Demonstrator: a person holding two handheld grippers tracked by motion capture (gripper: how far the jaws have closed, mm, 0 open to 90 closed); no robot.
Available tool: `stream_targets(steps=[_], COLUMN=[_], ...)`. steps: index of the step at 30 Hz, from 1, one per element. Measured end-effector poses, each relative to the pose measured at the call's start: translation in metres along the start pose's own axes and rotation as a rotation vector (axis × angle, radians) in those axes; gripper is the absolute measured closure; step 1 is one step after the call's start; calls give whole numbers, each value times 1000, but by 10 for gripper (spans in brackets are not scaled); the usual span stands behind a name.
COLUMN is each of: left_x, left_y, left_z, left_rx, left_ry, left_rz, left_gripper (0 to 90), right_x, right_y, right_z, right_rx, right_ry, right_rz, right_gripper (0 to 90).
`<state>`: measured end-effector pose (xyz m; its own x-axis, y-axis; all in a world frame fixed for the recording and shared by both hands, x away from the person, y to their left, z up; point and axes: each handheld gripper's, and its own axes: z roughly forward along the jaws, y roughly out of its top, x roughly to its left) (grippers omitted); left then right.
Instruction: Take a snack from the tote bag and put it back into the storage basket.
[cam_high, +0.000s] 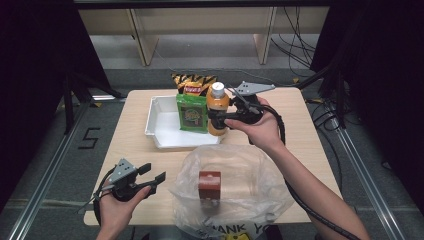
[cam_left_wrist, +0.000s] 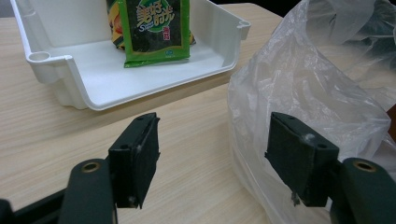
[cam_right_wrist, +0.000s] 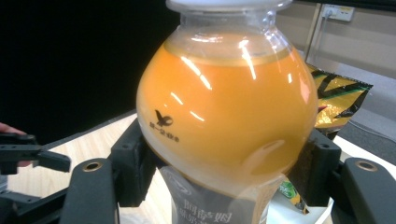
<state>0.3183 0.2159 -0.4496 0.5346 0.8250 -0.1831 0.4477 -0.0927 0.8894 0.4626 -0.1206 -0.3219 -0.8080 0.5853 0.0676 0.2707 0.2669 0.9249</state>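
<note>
Orange juice bottle (cam_high: 218, 107) stands at the white tray's (cam_high: 165, 137) right edge, clamped in the right gripper (cam_high: 220, 118). Green snack packet (cam_high: 192, 113) leans inside the tray. Clear plastic bag (cam_high: 232, 187) at the desk's (cam_high: 135, 150) near edge holds a brown box (cam_high: 209, 185). Left gripper (cam_high: 152, 175), jaws apart, hovers over bare desk near the front-left corner.

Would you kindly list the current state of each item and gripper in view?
orange juice bottle: capped, upright, nearly full, clamped by the right gripper.
left gripper: open, holding nothing, beside the bag.
clear plastic bag: open-mouthed, holding the brown box.
brown box: upright inside the bag.
white tray: open-topped, snacks at its far end.
green snack packet: sealed, standing in the tray.
yellow snack packet: upright behind the green one.
</note>
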Motion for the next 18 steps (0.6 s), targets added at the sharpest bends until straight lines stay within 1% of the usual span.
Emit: stream_targets(steps=[1,2,4,5,6,7,9,10,11,12,13,14,15,16,18], left_x=[0,0,0,0,0,0,1,1,0,0,0,0,0,0,0], left_y=[0,0,0,0,0,0,0,0,0,0,0,0,0,0,0], left_z=[0,0,-1,-1,-1,0,0,0,0,0,0,0,0,0,0], left_rx=[0,-1,0,-1,1,-1,0,1,3,3,2,2,2,4,4], left_ry=[0,0,6,4,6,5,0,2,4,4,4,4,4,-1,-2], left_rz=[0,0,0,0,0,1,1,1,1,1,1,2,1,-2,-6], left_gripper=[336,336,336,336,336,336,336,336,336,336,336,336,336,336,336], right_x=[-2,-2,-8,-8,-10,-11,-14,-14,-16,-18,-19,-20,-21,-23,-25], right_y=[0,-1,-3,-3,-4,-5,-5,-6,-6,-5,-5,-5,-5,-5,-5], right_z=[3,5,11,12,14,17,22,23,25,27,29,30,34,35,39], right_rx=[-1,8,10,18,21,27,27,43,49,51,52,61,51,55,64], right_ry=[-2,-5,-8,-16,-20,-22,-29,-31,-29,-33,-28,-36,-36,-37,-42], right_rz=[-11,4,-14,5,5,2,-22,9,14,1,13,15,18,15,25], right_gripper=[345,345,345,345,345,345,345,345,345,345,345,345,344,344,344])
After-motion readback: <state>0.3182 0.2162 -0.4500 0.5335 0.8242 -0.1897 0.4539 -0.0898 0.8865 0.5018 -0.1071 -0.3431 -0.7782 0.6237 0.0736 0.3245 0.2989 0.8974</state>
